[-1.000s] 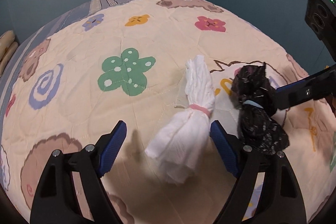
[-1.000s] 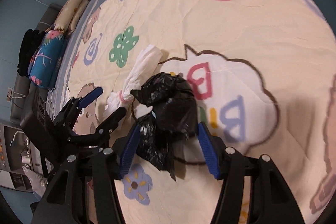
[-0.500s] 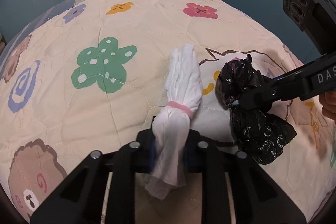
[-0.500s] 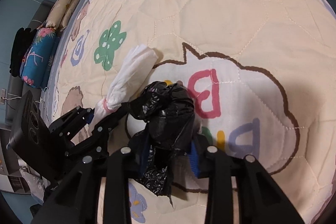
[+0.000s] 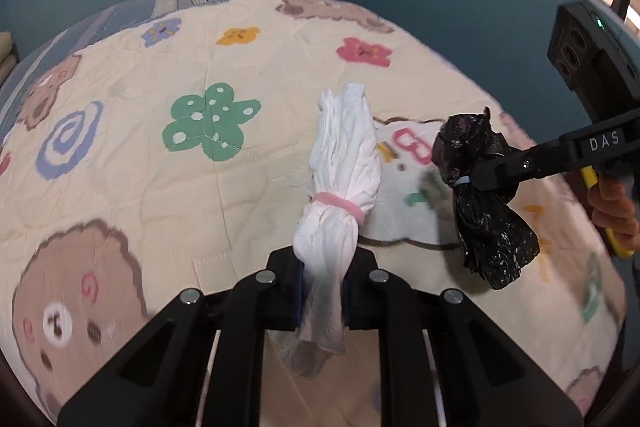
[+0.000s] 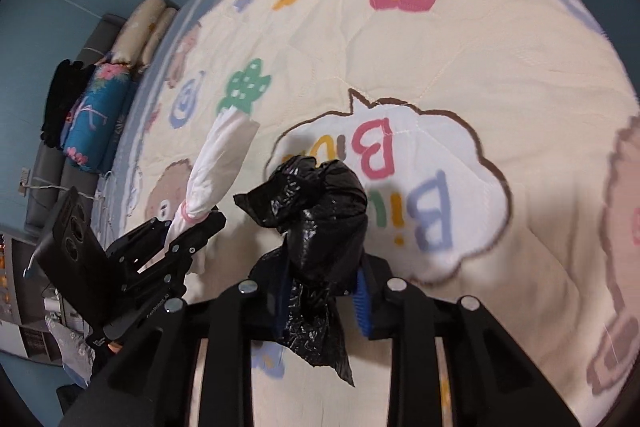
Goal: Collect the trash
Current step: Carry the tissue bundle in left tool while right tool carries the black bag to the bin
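The left gripper (image 5: 322, 291) had just clamped its jaws on the white bag (image 5: 340, 187) at lower centre; the right gripper (image 6: 322, 301), marked "DAS", clamped the black bag (image 6: 320, 219) above the "Bi" quilt (image 6: 460, 47).

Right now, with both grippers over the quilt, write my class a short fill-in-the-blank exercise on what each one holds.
1. The left gripper is shut on the ____ bag.
2. The right gripper is shut on the ____ bag.
3. The band round the white bag is ____.
4. The flower with white dots on the quilt is ____.

Missing words: white; black; pink; green
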### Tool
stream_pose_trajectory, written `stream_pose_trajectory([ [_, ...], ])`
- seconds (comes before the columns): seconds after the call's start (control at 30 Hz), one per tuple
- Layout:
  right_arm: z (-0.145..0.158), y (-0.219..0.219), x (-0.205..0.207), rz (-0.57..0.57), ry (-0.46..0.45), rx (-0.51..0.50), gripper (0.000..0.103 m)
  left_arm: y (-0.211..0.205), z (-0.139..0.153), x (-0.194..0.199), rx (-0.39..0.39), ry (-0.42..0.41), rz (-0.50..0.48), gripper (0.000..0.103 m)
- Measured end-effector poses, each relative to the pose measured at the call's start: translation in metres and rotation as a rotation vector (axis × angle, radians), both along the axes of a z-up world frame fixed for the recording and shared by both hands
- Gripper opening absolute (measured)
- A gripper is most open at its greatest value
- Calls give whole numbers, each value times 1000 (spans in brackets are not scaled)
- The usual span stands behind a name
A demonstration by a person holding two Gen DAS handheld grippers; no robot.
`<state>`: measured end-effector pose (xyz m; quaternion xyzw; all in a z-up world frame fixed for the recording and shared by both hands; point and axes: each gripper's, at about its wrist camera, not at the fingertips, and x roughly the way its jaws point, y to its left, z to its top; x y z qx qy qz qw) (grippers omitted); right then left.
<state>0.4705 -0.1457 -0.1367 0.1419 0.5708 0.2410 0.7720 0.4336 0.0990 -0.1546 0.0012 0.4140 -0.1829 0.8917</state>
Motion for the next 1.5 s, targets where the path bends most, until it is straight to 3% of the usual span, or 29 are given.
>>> stream_pose_trajectory([
  [0.3,33,-44,-65,-9,-64,45,25,-18,37,-80,-60,-54,60,13],
  [0.53,44,-72,-120,-25,-88,77,25,-45,64,-145,-64,-81,119,13],
  [0.73,52,-102,-167,-45,-112,105,25,-69,89,-194,-96,-143,92,13],
  [0.93,55,-132,-201,-80,-140,134,25,-102,116,-239,-118,-226,3,13],
  [1.5,60,-253,-244,-319,-250,161,25,-214,151,-257,-79,-305,-153,13],
])
